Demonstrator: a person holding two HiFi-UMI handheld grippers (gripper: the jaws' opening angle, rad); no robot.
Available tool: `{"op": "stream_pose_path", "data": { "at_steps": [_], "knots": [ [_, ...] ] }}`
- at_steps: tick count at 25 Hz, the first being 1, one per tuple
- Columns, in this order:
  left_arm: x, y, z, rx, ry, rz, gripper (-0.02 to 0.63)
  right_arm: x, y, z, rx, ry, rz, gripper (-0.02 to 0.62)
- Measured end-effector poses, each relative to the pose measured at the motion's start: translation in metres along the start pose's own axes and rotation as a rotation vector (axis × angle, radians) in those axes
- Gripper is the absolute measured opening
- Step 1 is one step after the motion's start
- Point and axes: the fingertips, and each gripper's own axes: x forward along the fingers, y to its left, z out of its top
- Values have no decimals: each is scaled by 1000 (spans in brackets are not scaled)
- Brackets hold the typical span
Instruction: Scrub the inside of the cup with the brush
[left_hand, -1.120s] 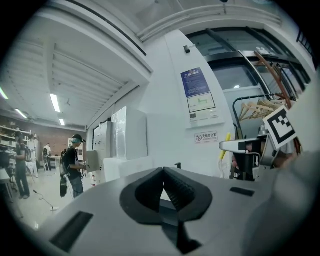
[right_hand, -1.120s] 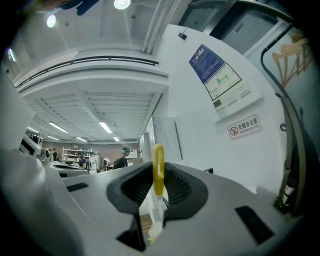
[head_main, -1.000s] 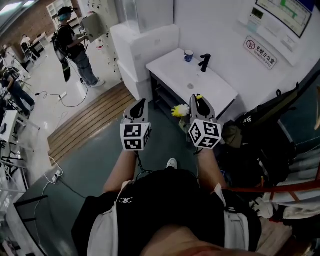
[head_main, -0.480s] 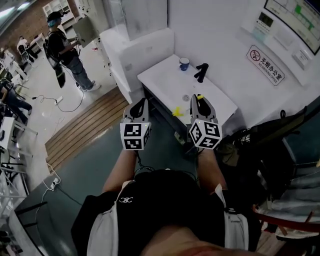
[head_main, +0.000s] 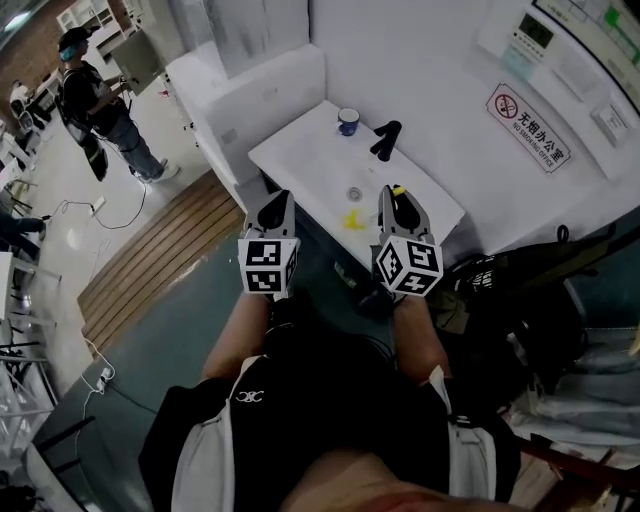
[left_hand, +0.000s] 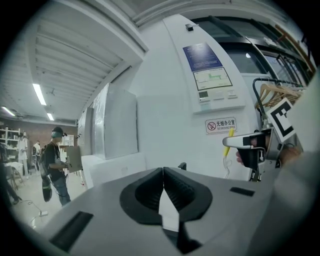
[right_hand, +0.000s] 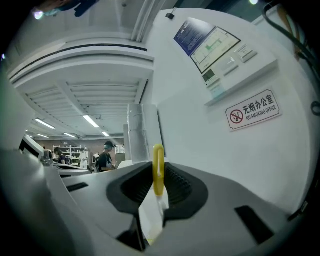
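Biggest thing in the head view is the white wall (head_main: 430, 70) filling the top middle and right of the frame. Left of centre there's a strip of wooden decking (head_main: 150, 250) on the floor. Against the wall sits a white sink counter (head_main: 300, 150), just above the middle of the frame. A bystander (head_main: 95, 100) with a cap stands in the upper left corner, well away from everything.

Then the two grippers, side by side in the centre, both aimed at the counter. The left gripper (head_main: 283, 198) has its jaws pressed together with nothing between them, which is clear in its own view. The right gripper (head_main: 391, 190) is clamped on the yellow handle of the brush (right_hand: 158, 170). The handle stands upright between the pads, and the bristle end hangs below, over the counter's front edge in the head view.

Smaller stuff: a no-smoking sign (head_main: 527, 128) on the wall at upper right, and a black faucet (head_main: 385, 140) at the back of the counter. The cup (head_main: 348, 121), dark blue, sits just left of the faucet near the wall, well apart from both grippers.
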Motion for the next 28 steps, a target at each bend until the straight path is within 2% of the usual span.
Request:
{"op": "stream_pose_path", "data": {
  "at_steps": [9, 14, 19, 22, 23, 25, 28],
  "knots": [
    [107, 15, -12, 6, 31, -115, 15, 49, -53, -11, 21, 18, -127, 74],
    [166, 27, -17, 21, 67, -198, 15, 82, -71, -19, 25, 48, -200, 74],
    [222, 36, -29, 65, 96, -282, 15, 105, -93, -29, 79, 60, -278, 74],
    [259, 37, -42, 57, 130, -341, 17, 110, -108, -36, 85, 69, -340, 74],
    [271, 37, -47, 43, 146, -365, 31, 112, -112, -39, 84, 73, -358, 74],
    [293, 36, -58, 23, 185, -413, 142, 115, -119, -44, 84, 86, -392, 74],
    [323, 34, -76, 44, 234, -456, 158, 115, -129, -52, 90, 104, -443, 74]
  ]
}}
